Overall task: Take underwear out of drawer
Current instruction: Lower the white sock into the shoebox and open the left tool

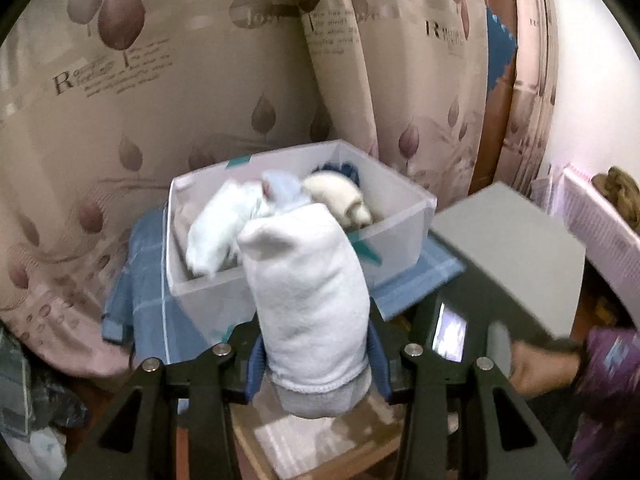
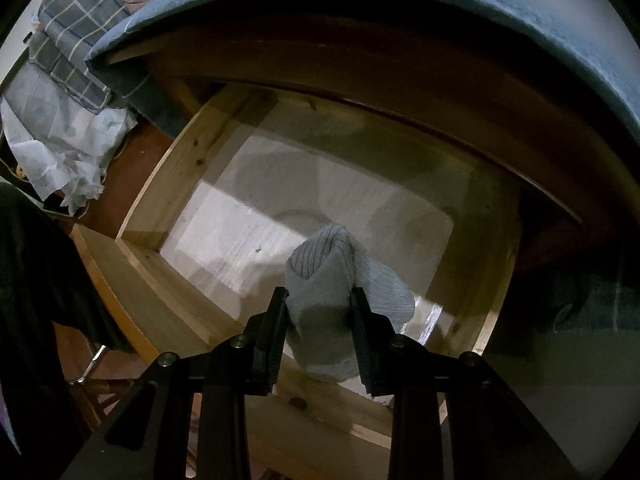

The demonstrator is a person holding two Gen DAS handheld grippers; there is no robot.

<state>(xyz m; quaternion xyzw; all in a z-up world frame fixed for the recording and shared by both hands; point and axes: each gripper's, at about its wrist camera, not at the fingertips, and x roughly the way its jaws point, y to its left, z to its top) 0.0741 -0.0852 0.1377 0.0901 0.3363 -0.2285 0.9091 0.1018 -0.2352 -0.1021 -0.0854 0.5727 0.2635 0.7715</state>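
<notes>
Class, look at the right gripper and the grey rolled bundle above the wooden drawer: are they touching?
Touching. The right wrist view shows both pads of the right gripper pressed against the sides of the grey rolled bundle, pinching it above the wooden drawer.

**Count of things in the two views**

Left wrist view: one translucent box (image 1: 404, 236); inside it at least three rolled bundles, two white (image 1: 216, 232) and one cream (image 1: 340, 196), though blur hides any more. One white roll (image 1: 308, 304) sits between the pads. One blue cloth (image 1: 148, 304) lies under the box. One hand (image 1: 540, 368) shows.

Right wrist view: one wooden drawer (image 2: 180, 168), one grey roll (image 2: 320, 280), one plaid cloth (image 2: 76, 20).
</notes>
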